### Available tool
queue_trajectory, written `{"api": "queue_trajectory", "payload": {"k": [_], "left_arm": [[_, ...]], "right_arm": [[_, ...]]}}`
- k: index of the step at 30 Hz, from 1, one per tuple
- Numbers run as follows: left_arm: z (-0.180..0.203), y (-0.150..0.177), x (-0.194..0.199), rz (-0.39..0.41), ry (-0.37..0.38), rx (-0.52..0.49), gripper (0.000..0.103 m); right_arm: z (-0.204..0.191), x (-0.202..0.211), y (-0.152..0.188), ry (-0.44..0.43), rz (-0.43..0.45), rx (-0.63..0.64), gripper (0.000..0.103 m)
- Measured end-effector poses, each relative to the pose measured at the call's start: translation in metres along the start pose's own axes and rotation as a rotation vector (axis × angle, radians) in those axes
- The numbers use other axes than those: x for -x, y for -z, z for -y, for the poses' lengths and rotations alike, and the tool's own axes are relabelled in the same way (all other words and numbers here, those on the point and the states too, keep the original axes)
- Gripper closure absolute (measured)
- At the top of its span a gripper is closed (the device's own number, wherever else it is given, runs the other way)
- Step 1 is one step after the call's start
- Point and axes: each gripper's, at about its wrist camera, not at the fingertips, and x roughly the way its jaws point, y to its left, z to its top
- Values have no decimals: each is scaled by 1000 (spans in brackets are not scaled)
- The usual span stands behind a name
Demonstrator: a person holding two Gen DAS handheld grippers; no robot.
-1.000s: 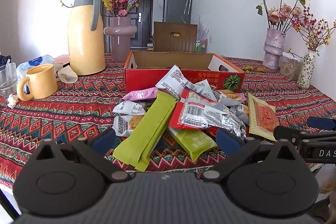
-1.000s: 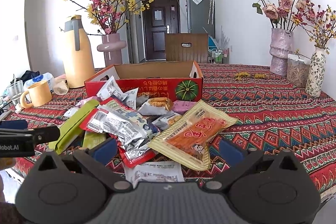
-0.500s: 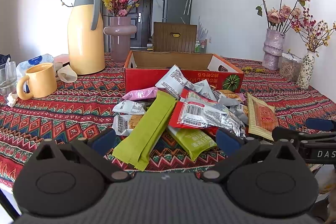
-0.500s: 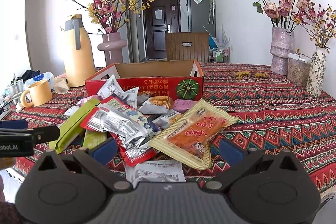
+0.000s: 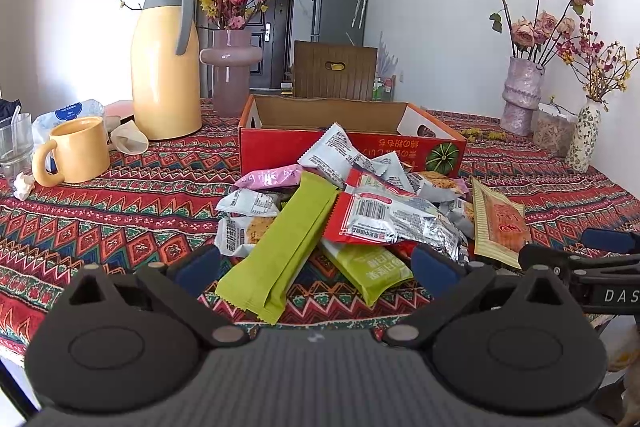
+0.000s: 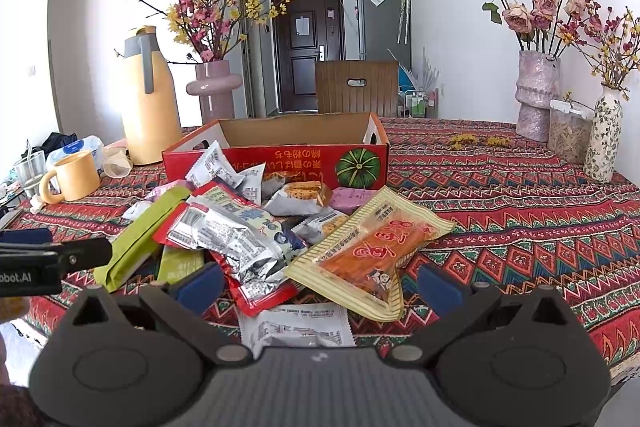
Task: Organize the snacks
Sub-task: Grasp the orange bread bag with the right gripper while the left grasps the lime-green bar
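**Snacks heaped loose before an open carton, both grippers spread and empty**

Snacks point(image 6: 256, 235) are piled on the near part of the table, just in front of the red carton point(image 6: 280, 163), which stands open with nothing visible inside. Both tools are held low at the table's near edge: the left gripper point(image 5: 316, 267) is spread wide with the long green packet point(image 5: 284, 247) lying between its blue pads, and the right gripper point(image 6: 316, 283) is likewise spread, with the yellow-and-orange flat pack point(image 6: 368, 247) and a white sachet point(image 6: 298, 325) between its fingers. Nothing is pinched by either.

The packets are judged light and soft. Foil and film wrappers such as the red-edged silver bag point(image 5: 392, 219) are likely to be slippery and to crumple, so a hold across a sealed end seam or a flat edge is advised rather than over the puffed middle. Overlapping packets may be dragged along when one is lifted.

The table is covered by a patterned red cloth point(image 6: 520, 211), which may bunch under a sliding finger. A yellow jug point(image 5: 166, 67), a mug point(image 5: 76, 151) and a pink vase point(image 5: 230, 67) are set to the left; two more vases point(image 6: 536, 95) stand at the far right against the white wall.
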Motion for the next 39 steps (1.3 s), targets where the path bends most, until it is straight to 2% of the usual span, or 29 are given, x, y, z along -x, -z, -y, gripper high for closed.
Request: {"api": "queue_trajectory", "payload": {"k": [17,26,30,39], "left_arm": [[-2,1,-4,-1,22,8,0],[-8,-5,-25,-12,6,-10,0],[-12,-8,-37,-23,-11,-5,0],[-25,-10,-54,-50,-38,15,0]], "right_arm": [[1,-3,3,4,-10,-4,0],[21,-18,-7,46,-25,4,0],[35,-38,-20,66,-49,-37,0],[42,-112,-41,97,-198,-136,0]]}}
